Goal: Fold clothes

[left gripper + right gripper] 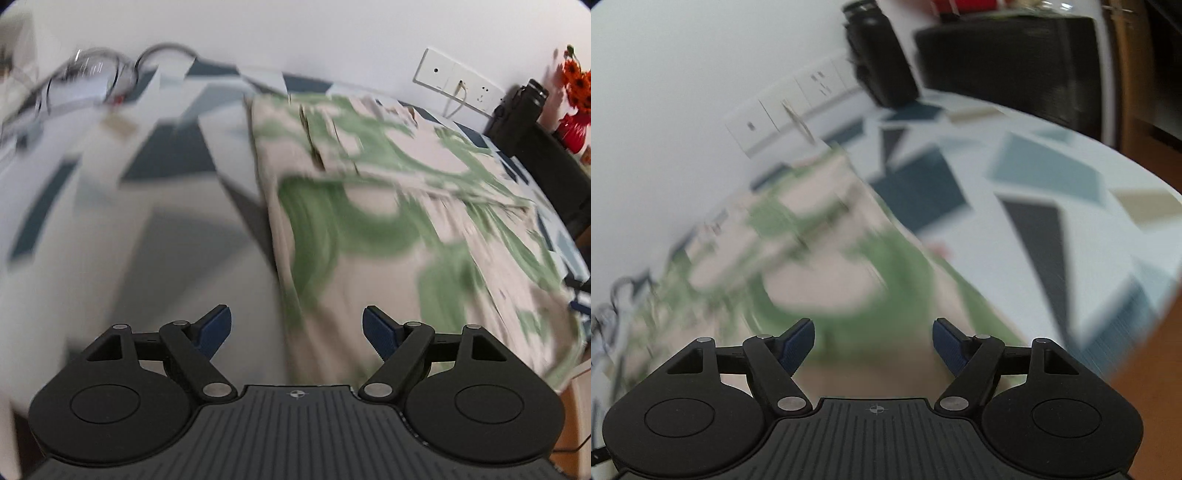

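Observation:
A cream garment with green print (pixel 388 221) lies spread on a table covered with a white cloth with blue and grey shapes (pixel 110 206). My left gripper (pixel 297 328) is open and empty, above the garment's near left edge. In the right wrist view the same garment (pixel 827 266) lies ahead and to the left, blurred. My right gripper (pixel 873 341) is open and empty, over the garment's near end. Both views are motion-blurred.
A white wall with a socket strip (pixel 458 81) stands behind the table. A black box (pixel 517 107), a black chair (pixel 1008 62) and a red vase with orange flowers (pixel 572 110) are at the far right. Cables and a clear object (pixel 92 70) lie far left.

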`<state>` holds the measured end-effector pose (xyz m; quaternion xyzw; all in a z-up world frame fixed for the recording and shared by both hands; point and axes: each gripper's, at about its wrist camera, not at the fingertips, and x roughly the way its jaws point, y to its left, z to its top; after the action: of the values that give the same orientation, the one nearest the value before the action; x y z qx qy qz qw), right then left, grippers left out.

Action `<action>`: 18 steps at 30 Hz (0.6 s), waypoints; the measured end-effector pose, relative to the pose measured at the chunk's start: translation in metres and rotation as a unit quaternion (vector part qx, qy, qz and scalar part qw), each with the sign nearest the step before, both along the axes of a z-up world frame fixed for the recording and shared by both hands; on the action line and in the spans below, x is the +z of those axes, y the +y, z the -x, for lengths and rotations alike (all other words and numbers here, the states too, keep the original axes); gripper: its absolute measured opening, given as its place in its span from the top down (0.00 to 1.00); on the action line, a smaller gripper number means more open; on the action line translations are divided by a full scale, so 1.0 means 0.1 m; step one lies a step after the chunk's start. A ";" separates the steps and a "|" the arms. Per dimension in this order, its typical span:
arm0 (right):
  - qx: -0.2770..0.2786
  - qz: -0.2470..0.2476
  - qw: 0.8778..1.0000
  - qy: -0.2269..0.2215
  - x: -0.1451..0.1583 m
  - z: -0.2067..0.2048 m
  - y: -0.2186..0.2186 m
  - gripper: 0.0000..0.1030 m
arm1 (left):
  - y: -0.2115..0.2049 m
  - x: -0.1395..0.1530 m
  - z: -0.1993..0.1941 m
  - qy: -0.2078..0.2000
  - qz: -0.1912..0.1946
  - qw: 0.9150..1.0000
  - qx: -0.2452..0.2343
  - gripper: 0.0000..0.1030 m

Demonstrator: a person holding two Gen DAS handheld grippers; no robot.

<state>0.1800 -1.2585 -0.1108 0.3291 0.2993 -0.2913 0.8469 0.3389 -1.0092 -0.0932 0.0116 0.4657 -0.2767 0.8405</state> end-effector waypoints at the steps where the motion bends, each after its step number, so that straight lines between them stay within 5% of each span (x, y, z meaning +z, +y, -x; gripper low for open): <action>1: 0.001 0.005 1.000 0.007 -0.03 0.08 0.06 0.34 | 0.05 -0.03 0.09 0.003 0.004 1.000 0.001 0.22; 6: 0.003 0.038 0.999 0.031 0.00 0.26 0.26 0.34 | 0.21 -0.07 0.46 0.016 0.008 1.000 -0.013 0.22; 11: 0.011 0.042 0.999 0.028 0.11 0.35 0.32 0.33 | 0.41 -0.13 0.82 0.037 0.064 0.996 -0.059 0.22; 18: 0.059 0.060 0.995 0.051 0.15 0.39 0.43 0.31 | 0.49 -0.66 1.06 -0.002 0.036 0.993 -0.116 0.22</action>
<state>0.1415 -1.2153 -0.0954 0.2444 0.3432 -0.2749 0.8643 0.2328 -0.9598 -0.1595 0.0358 0.4497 -0.3887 0.8034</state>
